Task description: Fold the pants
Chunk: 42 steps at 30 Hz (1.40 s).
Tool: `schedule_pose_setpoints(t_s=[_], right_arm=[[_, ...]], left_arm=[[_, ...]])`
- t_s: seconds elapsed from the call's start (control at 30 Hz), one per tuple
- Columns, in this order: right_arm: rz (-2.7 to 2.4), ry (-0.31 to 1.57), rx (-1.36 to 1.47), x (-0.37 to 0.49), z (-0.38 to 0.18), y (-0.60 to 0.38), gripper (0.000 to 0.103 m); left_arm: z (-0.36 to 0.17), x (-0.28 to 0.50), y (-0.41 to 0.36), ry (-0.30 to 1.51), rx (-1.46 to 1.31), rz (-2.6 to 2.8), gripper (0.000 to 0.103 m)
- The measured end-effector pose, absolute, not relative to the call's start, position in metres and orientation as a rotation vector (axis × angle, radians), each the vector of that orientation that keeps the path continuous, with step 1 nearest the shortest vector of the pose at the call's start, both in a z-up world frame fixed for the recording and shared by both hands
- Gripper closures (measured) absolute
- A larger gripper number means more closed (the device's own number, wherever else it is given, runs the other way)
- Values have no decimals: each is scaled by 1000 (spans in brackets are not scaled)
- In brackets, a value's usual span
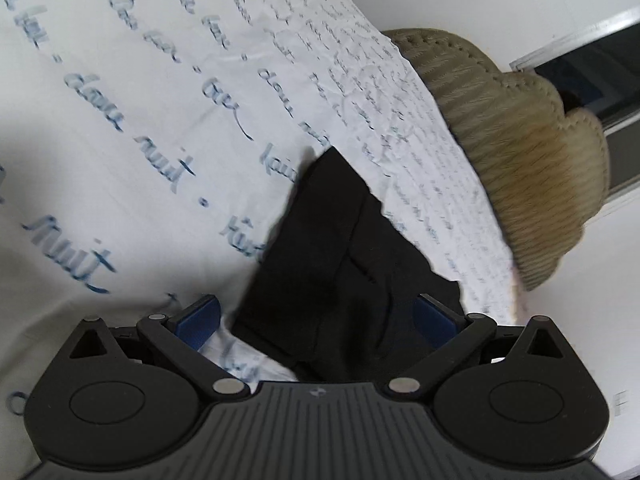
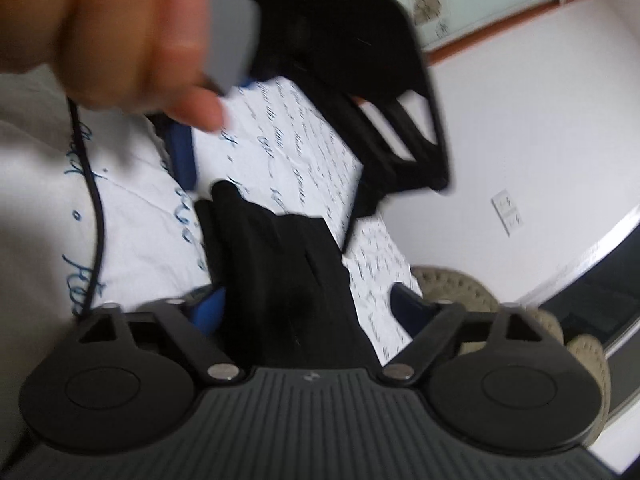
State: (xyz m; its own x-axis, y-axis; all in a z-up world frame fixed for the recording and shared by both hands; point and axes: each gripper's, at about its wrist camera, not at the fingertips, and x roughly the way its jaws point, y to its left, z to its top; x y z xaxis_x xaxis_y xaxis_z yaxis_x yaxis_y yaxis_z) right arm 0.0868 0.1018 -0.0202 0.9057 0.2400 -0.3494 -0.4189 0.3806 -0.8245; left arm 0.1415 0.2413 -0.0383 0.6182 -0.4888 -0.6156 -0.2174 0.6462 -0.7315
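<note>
2 wrist fisheye views, each from just behind its own jaws, angled down.
Left wrist: close over black pants (image 1: 344, 264) on script-printed sheet (image 1: 132, 128), facing tan headboard (image 1: 516, 148) and wall.
Right wrist: close, tilted, facing the other gripper unit (image 2: 360, 60).
Shared: pants, sheet, headboard, wall sockets (image 2: 508, 212).

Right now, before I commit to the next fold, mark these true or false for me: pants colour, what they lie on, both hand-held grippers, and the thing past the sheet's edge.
1. The pants are black. True.
2. They lie on a bare wooden table. False: on a white sheet with blue script.
3. Black cloth sits between the left hand-held gripper jaws. True.
4. The right hand-held gripper has nothing between its jaws. False: pants cloth is there.
5. A red cushion lies past the sheet's edge. False: a beige knitted item.
</note>
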Motion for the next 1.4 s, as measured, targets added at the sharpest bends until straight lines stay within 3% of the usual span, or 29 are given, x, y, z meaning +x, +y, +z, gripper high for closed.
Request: schedule_pose_setpoints(t_s=[0.07,0.13,0.27,0.6,0.83,0.87,0.9,1.0,1.03,1.2,1.4], right_arm=[[454,191,-1124,87,-24,109,75],[461,206,-1148,91,-33,116,94],[478,224,-1079,95,-30,111,95],[521,355,-570,122,29,69,96],[510,370,-412,133,45,45,96],[509,371,-405,131,47,43,96],[509,373,-401,130,47,42,96],[513,379,-395,129,48,39,96],[514,380,-395,128,48,38,96],[534,391,-405,129,45,41,95],[627,424,-418,122,51,28,77]], left_arm=[[-43,146,242,940,-944,-220,0],[-47,151,242,948,-972,-218,0],[-52,159,247,932,-1044,-232,0],[-51,184,236,925,-1049,-248,0],[-45,196,225,918,-1013,-270,1],[-43,196,224,913,-998,-263,4],[-41,197,223,909,-980,-255,13],[-40,199,219,929,-938,-269,59],[-40,199,218,939,-930,-269,65],[-36,194,216,907,-883,-239,79],[-28,192,208,883,-792,-228,82]])
